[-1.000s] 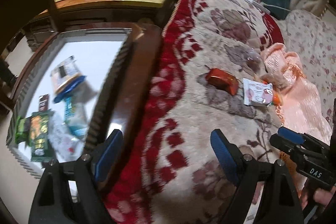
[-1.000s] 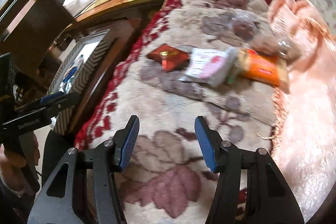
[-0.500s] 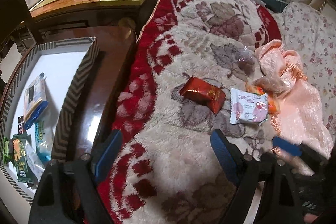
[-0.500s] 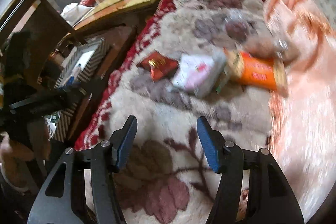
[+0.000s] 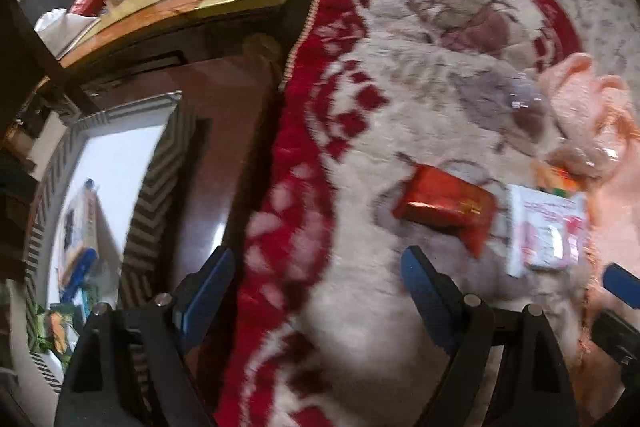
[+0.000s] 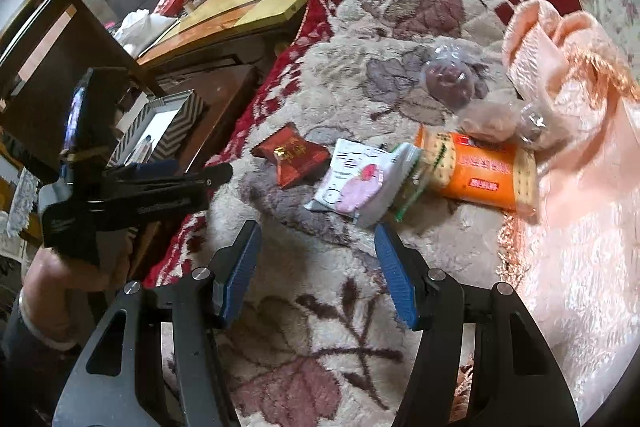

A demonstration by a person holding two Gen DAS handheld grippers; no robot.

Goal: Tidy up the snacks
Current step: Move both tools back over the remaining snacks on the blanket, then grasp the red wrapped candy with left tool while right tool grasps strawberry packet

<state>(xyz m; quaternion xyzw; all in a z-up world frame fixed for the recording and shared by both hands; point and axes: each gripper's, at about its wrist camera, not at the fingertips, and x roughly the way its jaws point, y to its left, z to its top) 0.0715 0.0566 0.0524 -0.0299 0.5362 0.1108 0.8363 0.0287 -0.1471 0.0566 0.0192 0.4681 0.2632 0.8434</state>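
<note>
1. Hovering over the plush blanket [image 6: 320,327], the right tongs [image 6: 316,259] stood released with nothing between their blue pads; the left tongs [image 5: 316,291] were spread wider and equally empty.
2. Taking the red snack packet [image 6: 294,155] as landmark: it lay just beyond and slightly left of the right tongs, and ahead and to the right of the left tongs [image 6: 192,179], whose tip pointed toward it from the left.
3. Just right of the red packet, touching or nearly so, sat the white-and-pink pouch [image 6: 356,187], then a green-edged wrapper [image 6: 408,179] and the orange cracker pack [image 6: 480,171], overlapping in a row.
4. Beyond and right of the red packet lay two clear-wrapped buns [image 6: 448,79], against the peach cloth [image 6: 580,147].
5. Far left of the red packet, off the blanket, the striped-rim tray [image 5: 160,187] held snacks already sorted.
6. Risks, as I judged them: both tongs converged on one packet and might have collided; pads could have snagged the deep pile; a grasp on the pouch might have dragged its overlapping neighbours; slick foil could have slipped out on the way across the gap to the tray.
</note>
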